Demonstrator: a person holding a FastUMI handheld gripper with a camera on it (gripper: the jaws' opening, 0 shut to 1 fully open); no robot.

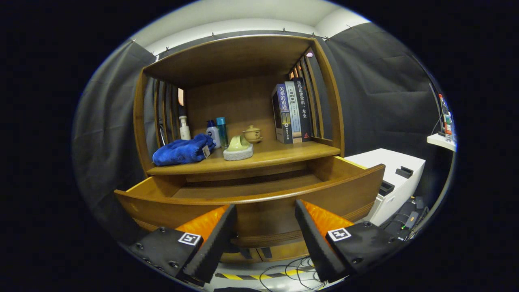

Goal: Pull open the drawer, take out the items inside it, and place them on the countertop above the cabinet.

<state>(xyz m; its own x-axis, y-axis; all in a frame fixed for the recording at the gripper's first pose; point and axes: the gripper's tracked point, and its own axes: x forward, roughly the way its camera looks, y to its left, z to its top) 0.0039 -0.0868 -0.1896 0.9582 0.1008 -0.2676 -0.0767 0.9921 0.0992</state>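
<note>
Blue towel (183,151) sat bunched at the left of the countertop (284,156), and moving right came a white pump bottle (185,128), two small bottles (217,132), a pale green piece on a white base (238,148), a lidded cup (252,133) and upright books (291,110). Below, the wooden drawer (259,194) stood pulled well out, its visible floor looking bare, though the front wall hid the near part. The gripper (265,227) hung spread wide with nothing between its fingers, just in front of the drawer face. Risk from here, I'd say: reaching in blind could catch the front rim, or a placed item could knock the crowded countertop pieces.
</note>
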